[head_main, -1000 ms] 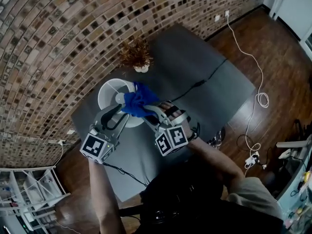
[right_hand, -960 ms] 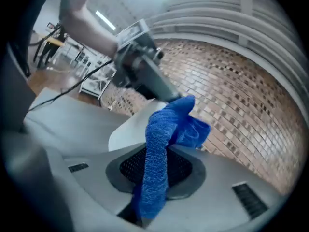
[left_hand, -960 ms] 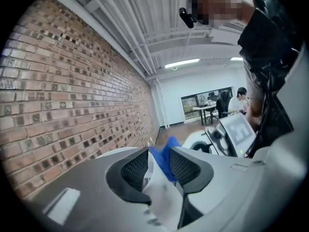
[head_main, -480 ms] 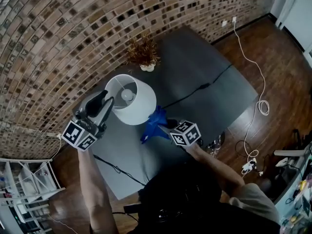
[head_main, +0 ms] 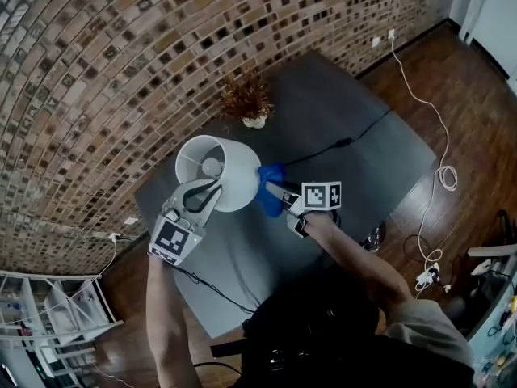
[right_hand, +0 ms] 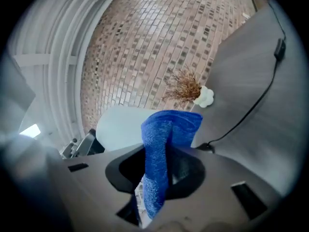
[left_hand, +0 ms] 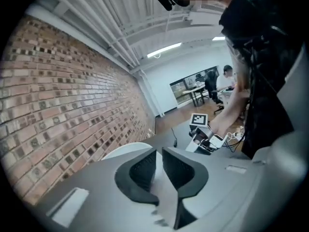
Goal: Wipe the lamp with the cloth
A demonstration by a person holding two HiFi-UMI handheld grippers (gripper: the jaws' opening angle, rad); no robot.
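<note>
On the grey bench (head_main: pixel 355 164), close to its brick-wall side, the lamp (head_main: pixel 234 186) stands with its white shade seemingly tipped, so that the open top and the bulb (head_main: pixel 212 166) face the head view. Its base is hidden beneath the shade. The blue cloth (head_main: pixel 270 186) lies against the lamp's right flank. A narrow fold of it is clamped between the jaws of the right gripper (head_main: pixel 275 194), and the rest stands free above them. On the lamp's near-left side the left gripper (head_main: pixel 210 191) has just been closing its jaws. They are now all but together, with what looks like the thin wall of the shade pinched between them. That pinch is the first risk, I judge: so thin a wall may crease or dent if the jaws bear hard, or if that hand twists while the far side is rubbed. A sideways push with the cloth could also lean the lamp further and topple it, since only the hold on the rim steadies it. The cloth is gripped by a slim fold, so a dragging stroke may pull it loose or bunch it. Just beyond the lamp, toward the wall, a wide sweep could knock the dried plant (head_main: pixel 246 99) in its small white pot. The black cable (head_main: pixel 347 142) running off from the lamp's right across the bench could snag the right gripper and tug the lamp.
</note>
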